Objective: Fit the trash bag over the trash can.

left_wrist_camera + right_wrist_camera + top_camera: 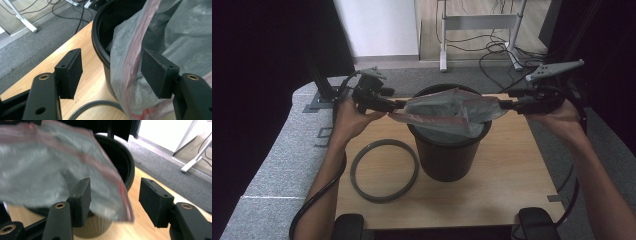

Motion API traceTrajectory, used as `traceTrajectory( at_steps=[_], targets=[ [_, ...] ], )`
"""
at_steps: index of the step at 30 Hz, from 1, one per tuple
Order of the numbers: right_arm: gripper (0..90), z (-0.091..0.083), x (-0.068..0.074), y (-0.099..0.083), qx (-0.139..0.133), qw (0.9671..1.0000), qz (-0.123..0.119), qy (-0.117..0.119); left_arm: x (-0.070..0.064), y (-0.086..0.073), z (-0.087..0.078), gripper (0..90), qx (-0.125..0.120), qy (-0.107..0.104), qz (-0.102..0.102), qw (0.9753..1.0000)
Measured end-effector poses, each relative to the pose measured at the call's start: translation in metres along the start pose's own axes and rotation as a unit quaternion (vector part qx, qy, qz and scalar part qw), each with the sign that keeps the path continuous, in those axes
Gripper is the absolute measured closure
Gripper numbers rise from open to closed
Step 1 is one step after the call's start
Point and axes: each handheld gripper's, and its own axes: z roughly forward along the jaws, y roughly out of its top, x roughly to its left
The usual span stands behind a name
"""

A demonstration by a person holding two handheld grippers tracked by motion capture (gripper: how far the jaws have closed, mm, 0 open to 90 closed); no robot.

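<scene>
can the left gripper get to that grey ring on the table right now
Probably yes. The grey ring lies flat on the table just below the left gripper, beside the black bin, nothing covering it. Its jaws stand open.

An office or lab: grey carpet (pixel 272 165), desk legs (pixel 477 22), trailing floor cables (pixel 492 52).

My right gripper (pixel 113 203): jaws wide apart, nothing pinched btwn them. Grey plastic bag (pixel 50 170) w/ a pink edge strip hangs in front of my left-hand jaw, its corner drooping into the gap; can't tell if it touches the pad. It's blurred. Behind it, the black bin (pixel 125 167) on the wooden table (pixel 140 230), bag draped over its mouth. Grey carpet (pixel 170 175) beyond the table edge.
</scene>
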Motion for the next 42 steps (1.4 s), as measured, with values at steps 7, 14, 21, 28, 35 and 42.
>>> traceTrajectory(
  at_steps=[7,14,21,28,35,42],
  targets=[
    [36.9,0.015,-0.003,0.041,0.002,0.9992,0.012,-0.039,-0.003,0.016,0.01,31.9,0.008,-0.01,0.006,0.9999],
    [34.1,0.055,-0.005,0.042,0.041,0.9974,0.02,-0.055,-0.001,0.016,0.033,43.7,0.035,0.011,0.001,0.9993],
    [33.6,0.059,0.006,0.002,0.043,0.9987,0.01,-0.027,0.013,0.004,0.035,51.8,0.038,0.014,-0.034,0.9986],
    [33.5,0.044,0.013,-0.03,0.044,0.9987,-0.006,-0.024,0.015,-0.004,0.038,49.1,0.054,0.008,-0.036,0.9979],
    [35.3,0.035,0.007,-0.014,0.028,0.9992,-0.003,-0.028,0.016,0.008,0.038,42.3,0.036,-0.005,-0.033,0.9988],
    [67.3,0.057,-0.01,-0.005,0.08,0.9967,0.013,-0.011,0.022,0.018,0.047,60.1,0.046,-0.021,-0.038,0.998]
  ],
)
